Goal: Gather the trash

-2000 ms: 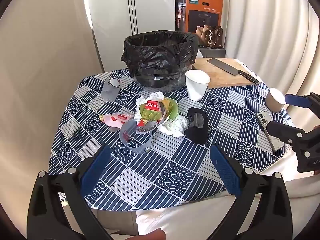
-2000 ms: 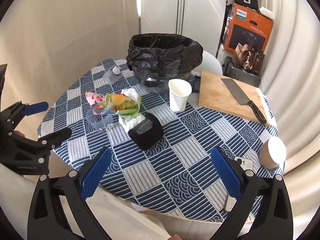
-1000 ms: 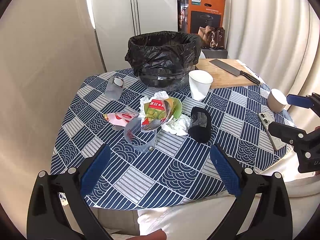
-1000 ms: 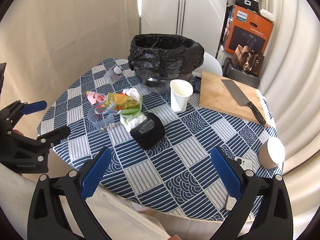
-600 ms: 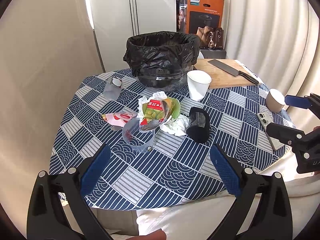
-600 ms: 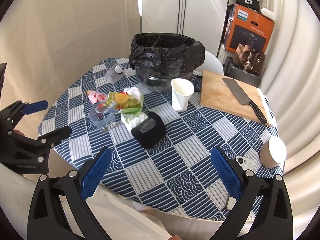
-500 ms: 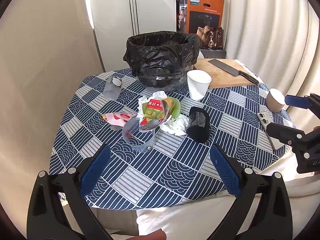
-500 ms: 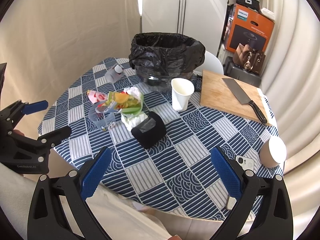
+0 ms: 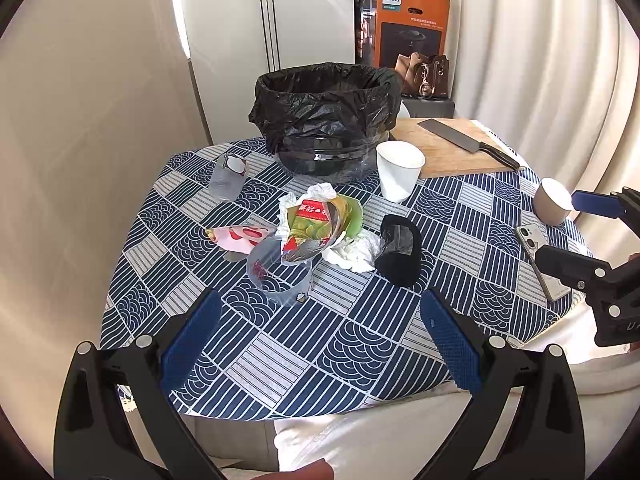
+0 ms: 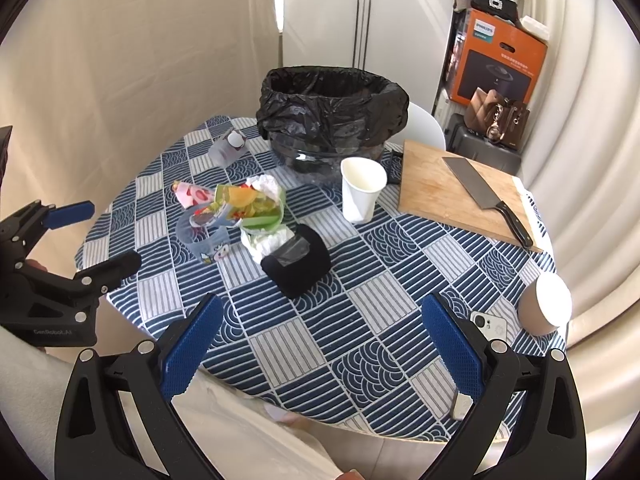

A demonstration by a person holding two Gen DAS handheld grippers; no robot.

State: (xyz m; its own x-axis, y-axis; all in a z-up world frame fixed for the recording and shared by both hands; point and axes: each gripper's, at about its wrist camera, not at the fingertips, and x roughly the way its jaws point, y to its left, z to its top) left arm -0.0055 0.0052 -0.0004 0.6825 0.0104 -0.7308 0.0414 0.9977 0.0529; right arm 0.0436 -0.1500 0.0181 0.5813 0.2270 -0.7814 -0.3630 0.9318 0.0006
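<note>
Round table [image 9: 360,344], blue wave-check cloth — crumpled wrappers [image 9: 316,224], glossy black-lined bin [image 9: 326,114]; both claws released, empty.

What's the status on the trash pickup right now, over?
Left gripper and right gripper: jaws open, empty, near table edge. Trash pile on the table, bin behind it. White cup beside bin; path open.
</note>
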